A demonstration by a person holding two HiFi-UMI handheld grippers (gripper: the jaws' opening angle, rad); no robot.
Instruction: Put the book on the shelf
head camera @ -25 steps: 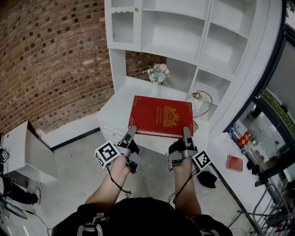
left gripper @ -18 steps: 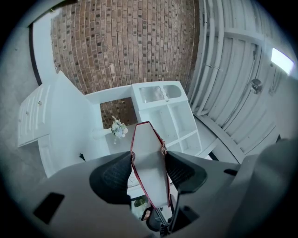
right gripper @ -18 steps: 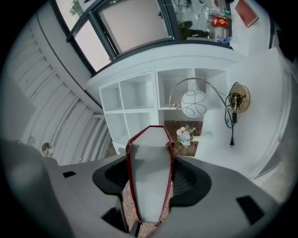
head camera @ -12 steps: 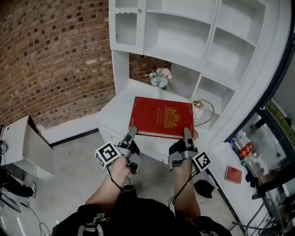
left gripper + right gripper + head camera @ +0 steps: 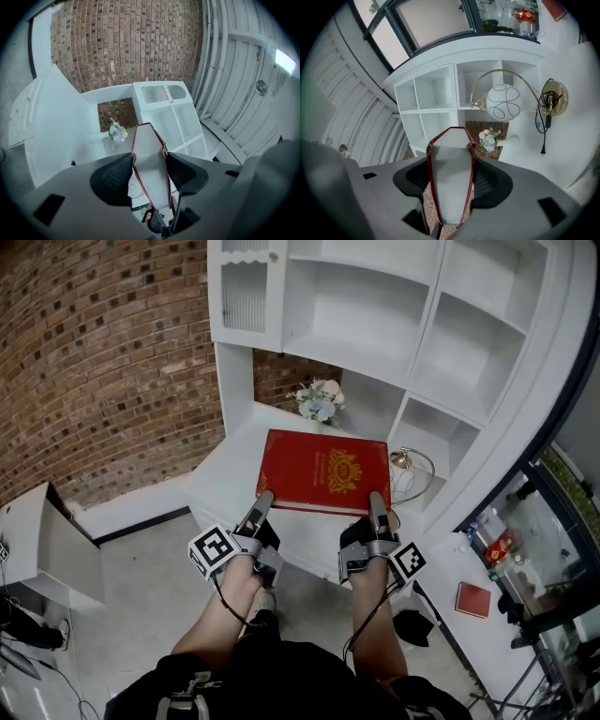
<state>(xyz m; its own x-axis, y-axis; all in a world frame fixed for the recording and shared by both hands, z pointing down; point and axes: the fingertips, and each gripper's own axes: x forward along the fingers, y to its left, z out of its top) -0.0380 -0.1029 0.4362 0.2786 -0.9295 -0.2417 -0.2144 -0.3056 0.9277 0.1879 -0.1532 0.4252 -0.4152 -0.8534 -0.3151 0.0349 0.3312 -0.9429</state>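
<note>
Fingers (image 5: 112, 180) of the left gripper (image 5: 265, 497) and right gripper (image 5: 375, 500) pinched the near edge of the book (image 5: 325, 470), held flat before the shelf (image 5: 370, 298); this looked like carrying; next it needed lifting and sliding in.

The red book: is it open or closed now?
Closed. The red book shows one whole cover facing up in the head view; each gripper view shows its white page edge pressed between two red covers.

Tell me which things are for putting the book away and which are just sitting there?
For the job: red book, held by left gripper and right gripper; white shelf.
Just there: flowers, lamp, brick wall.
</note>
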